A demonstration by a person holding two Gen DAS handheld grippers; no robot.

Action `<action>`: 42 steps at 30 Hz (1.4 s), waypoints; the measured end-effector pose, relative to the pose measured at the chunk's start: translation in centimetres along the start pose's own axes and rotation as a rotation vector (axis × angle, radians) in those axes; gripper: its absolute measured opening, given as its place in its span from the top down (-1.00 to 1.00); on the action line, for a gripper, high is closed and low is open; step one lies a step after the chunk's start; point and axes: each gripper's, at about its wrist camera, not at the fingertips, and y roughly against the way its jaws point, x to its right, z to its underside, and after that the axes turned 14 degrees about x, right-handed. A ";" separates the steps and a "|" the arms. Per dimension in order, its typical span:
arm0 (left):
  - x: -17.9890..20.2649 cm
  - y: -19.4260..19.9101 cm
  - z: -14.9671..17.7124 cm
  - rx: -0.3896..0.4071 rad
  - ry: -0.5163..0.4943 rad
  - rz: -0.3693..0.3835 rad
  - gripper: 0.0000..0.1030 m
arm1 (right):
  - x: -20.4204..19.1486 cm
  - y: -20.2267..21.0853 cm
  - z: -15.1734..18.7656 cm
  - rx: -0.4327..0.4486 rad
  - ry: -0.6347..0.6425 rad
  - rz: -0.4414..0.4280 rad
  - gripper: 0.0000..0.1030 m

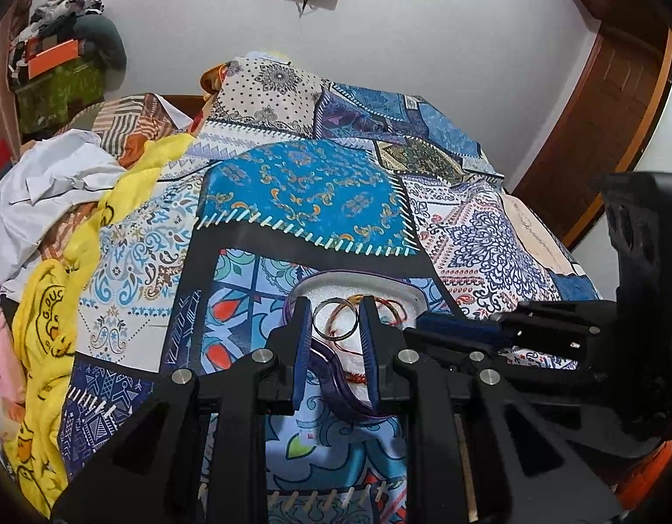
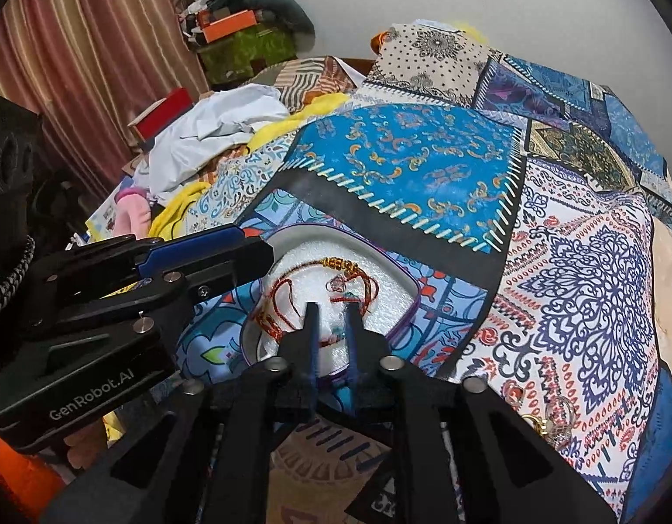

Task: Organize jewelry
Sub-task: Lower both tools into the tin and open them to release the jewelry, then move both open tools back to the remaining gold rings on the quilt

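Observation:
A white foam-lined tray with a purple rim [image 1: 406, 290] [image 2: 406, 281] lies on the patchwork bedspread. In the left wrist view it holds bangles [image 1: 336, 321] and red thread bracelets [image 1: 390, 308]. In the right wrist view it holds a red cord necklace with gold beads [image 2: 340, 266] and a small clear ring [image 2: 336, 284]. My left gripper [image 1: 334, 323] is open, its fingers either side of the bangles over the tray. My right gripper [image 2: 334, 312] is open over the tray's near part, just short of the ring. Each gripper shows from the side in the other's view.
Loose rings and gold jewelry [image 2: 554, 419] lie on the bedspread at the right. Crumpled clothes, a white sheet [image 1: 52, 183] and a yellow cloth [image 1: 43, 349] pile up at the left. A wooden door [image 1: 611, 100] stands at the right, a curtain [image 2: 87, 43] at the left.

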 end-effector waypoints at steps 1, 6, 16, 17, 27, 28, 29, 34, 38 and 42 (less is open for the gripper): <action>0.1 0.0 0.0 -0.002 -0.001 0.000 0.60 | 0.1 0.2 0.0 0.007 -0.003 0.004 0.59; 0.6 -0.1 0.1 -0.008 -0.013 0.008 0.60 | 0.7 1.4 -0.2 0.040 -0.014 0.016 0.51; 1.9 -0.4 0.3 -0.028 -0.040 0.016 0.60 | 2.2 3.7 -0.6 0.083 -0.018 0.073 0.51; 2.0 -0.5 0.3 -0.032 -0.044 0.015 0.60 | 2.4 4.0 -0.6 0.088 -0.022 0.076 0.51; 2.9 -0.1 0.2 -0.049 -0.056 -0.006 0.59 | 3.0 5.5 -0.5 0.115 -0.031 0.101 0.51; 3.0 0.1 0.1 -0.045 -0.055 -0.007 0.58 | 3.1 5.7 -0.5 0.118 -0.032 0.103 0.51; 3.1 0.4 0.0 -0.039 -0.056 -0.008 0.57 | 3.1 6.0 -0.5 0.122 -0.033 0.106 0.50; 3.6 1.6 -0.6 -0.013 -0.060 -0.019 0.32 | 3.4 7.2 -0.5 0.146 -0.040 0.122 0.49; 4.3 2.4 -0.9 0.000 -0.077 -0.029 0.28 | 3.7 8.4 -0.5 0.172 -0.047 0.138 0.34; 5.2 3.0 -1.0 0.006 -0.092 -0.024 0.24 | 4.0 10.0 -0.3 0.209 -0.056 0.158 0.29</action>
